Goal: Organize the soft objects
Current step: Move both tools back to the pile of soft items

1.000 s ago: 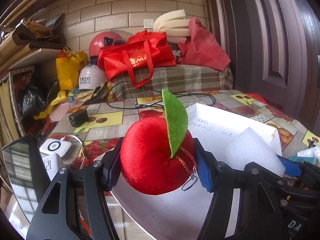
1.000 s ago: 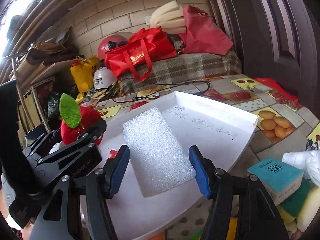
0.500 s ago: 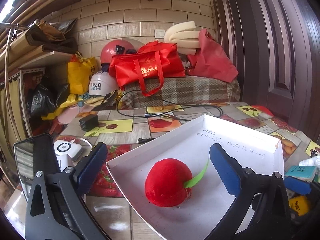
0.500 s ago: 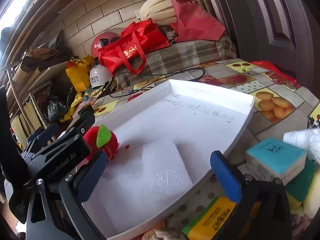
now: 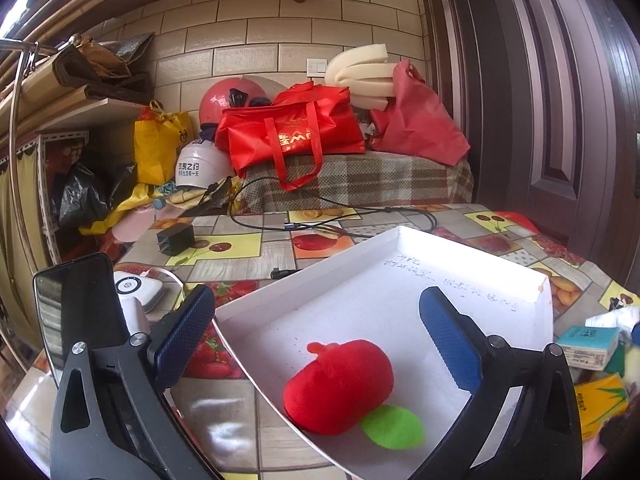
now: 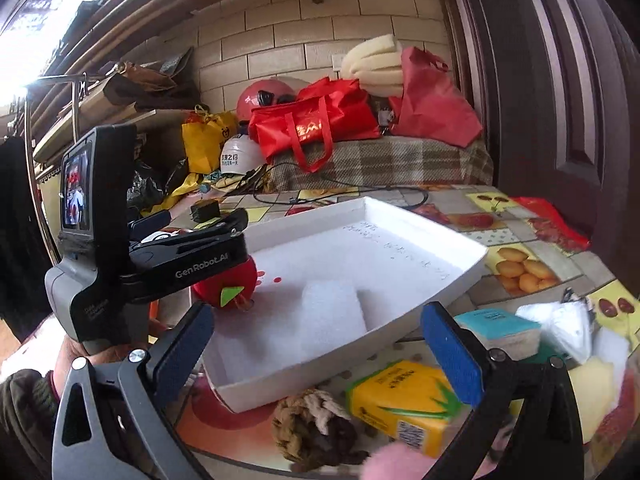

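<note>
A red plush apple with a green leaf lies on its side in the near left corner of a white tray; it also shows in the right wrist view. A white foam block lies flat in the tray. My left gripper is open and empty just above the apple. My right gripper is open and empty, pulled back over the tray's near edge. In front of the tray lie a knotted rope ball, a yellow tissue pack, a teal-topped pack and something pink.
The table has a fruit-patterned cloth. A black charger, cables and a white device lie left of the tray. Red bags, helmets and foam sit on a plaid-covered bench behind. A dark door stands at the right.
Both grippers opened and drew back. The apple dropped from the left gripper into the tray and rolled onto its side. The foam block left the right gripper and lies in the tray.
</note>
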The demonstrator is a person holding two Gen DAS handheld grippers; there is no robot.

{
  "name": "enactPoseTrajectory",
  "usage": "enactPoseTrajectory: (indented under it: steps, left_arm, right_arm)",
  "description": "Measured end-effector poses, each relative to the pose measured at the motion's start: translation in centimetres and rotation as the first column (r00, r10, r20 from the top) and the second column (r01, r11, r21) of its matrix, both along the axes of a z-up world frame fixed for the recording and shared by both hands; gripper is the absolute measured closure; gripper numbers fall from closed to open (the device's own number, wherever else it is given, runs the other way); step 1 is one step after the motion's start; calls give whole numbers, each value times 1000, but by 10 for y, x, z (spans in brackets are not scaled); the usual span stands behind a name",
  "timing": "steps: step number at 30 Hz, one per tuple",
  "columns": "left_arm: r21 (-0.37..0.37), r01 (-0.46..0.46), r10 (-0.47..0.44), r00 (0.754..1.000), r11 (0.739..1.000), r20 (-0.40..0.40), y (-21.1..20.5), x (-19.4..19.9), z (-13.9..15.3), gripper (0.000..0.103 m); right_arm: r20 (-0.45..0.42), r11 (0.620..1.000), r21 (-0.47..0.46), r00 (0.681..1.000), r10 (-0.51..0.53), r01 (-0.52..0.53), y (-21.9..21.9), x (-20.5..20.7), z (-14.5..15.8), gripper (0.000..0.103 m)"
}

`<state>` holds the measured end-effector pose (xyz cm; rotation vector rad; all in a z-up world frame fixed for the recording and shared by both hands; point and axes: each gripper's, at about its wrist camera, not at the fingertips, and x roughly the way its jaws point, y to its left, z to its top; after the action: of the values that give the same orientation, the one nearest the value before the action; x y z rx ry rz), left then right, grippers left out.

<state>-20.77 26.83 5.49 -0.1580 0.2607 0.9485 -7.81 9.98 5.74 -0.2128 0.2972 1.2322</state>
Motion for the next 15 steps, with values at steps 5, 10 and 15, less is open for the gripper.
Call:
enactPoseTrajectory:
  steps: [5, 10, 15]
  left_arm:
    - [6, 66, -66, 996, 998, 54, -24, -9, 0, 0]
    - [-107, 290, -277, 953, 951, 121, -46, -2, 1, 0]
    - [-246, 554, -560, 827, 795, 51, -96, 28, -2, 0]
  right_arm:
    - [38, 986, 11, 986, -165, 164, -44, 49, 6, 0]
    - [-134, 945, -59, 935, -328, 323, -88, 135, 5, 0]
    - [-194, 949, -107, 930, -313, 297, -120, 173, 6, 0]
